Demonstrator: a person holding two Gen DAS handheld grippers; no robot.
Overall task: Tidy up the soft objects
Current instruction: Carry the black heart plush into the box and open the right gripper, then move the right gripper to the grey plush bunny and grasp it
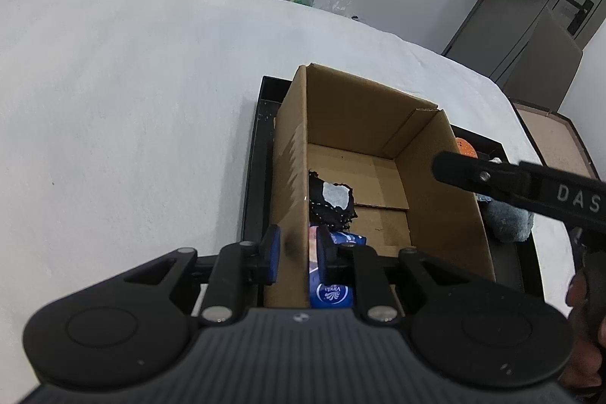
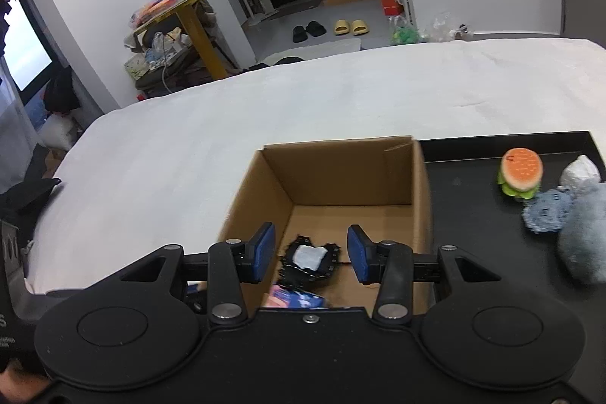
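Note:
An open cardboard box (image 1: 435, 184) (image 2: 341, 173) stands on a black tray (image 1: 253, 154) (image 2: 473, 184). Inside lie a black-edged pad with a pale centre (image 1: 333, 199) (image 2: 308, 260) and a blue tissue pack (image 1: 335, 292) (image 2: 299, 300). My left gripper (image 1: 297, 254) is shut on the box's left wall. My right gripper (image 2: 310, 254) is open and empty above the box's inside; it also shows in the left wrist view (image 1: 492, 178). On the tray right of the box lie a plush burger (image 2: 520, 173), a blue-grey plush (image 2: 579, 230) (image 1: 507, 220) and a white soft lump (image 2: 579, 171).
The tray sits on a white cloth-covered surface (image 1: 132, 120) (image 2: 265, 108). Beyond it are slippers (image 2: 329, 27), a cluttered yellow table (image 2: 189, 10) and cabinets (image 1: 530, 36).

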